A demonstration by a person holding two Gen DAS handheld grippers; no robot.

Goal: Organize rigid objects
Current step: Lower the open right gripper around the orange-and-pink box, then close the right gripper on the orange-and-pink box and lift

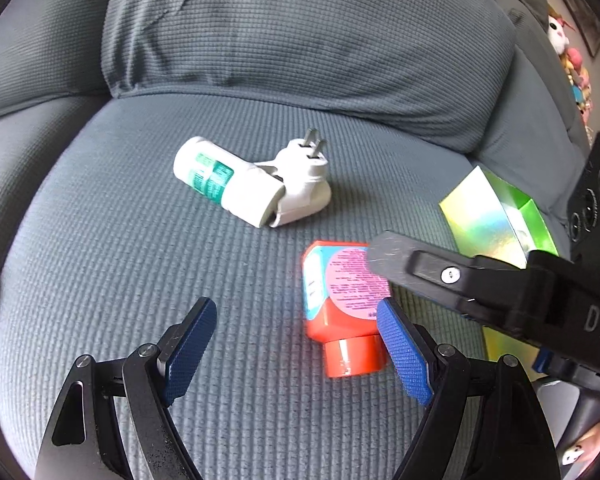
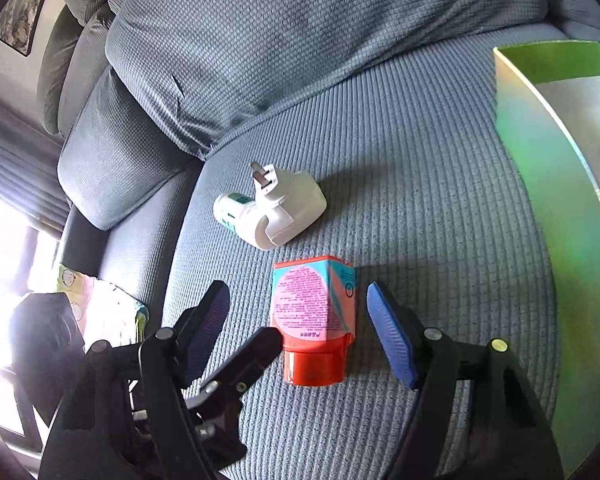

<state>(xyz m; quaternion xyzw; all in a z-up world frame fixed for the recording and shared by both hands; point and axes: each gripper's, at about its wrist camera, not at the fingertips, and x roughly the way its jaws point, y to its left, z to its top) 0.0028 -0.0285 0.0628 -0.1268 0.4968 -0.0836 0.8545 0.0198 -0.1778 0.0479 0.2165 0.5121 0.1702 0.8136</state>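
A red bottle [image 1: 340, 292] with a pink round label and red cap lies on the grey sofa seat [image 1: 140, 240]. In the right wrist view the bottle [image 2: 312, 308] sits between the blue pads of my right gripper [image 2: 297, 288], which is open with a gap on each side. My left gripper [image 1: 296, 302] is open with nothing between its fingers; its right finger [image 2: 256, 356] reaches close to the bottle's shoulder, and I cannot tell if it touches. A white plug-in device [image 1: 260, 188] with a green-labelled refill lies farther back, also in the right wrist view [image 2: 276, 212].
A shiny green open box [image 1: 488, 220] stands at the right of the seat, large at the right edge of the right wrist view [image 2: 560, 200]. A grey back cushion [image 1: 300, 40] rises behind. Plush toys [image 1: 572, 68] sit far right.
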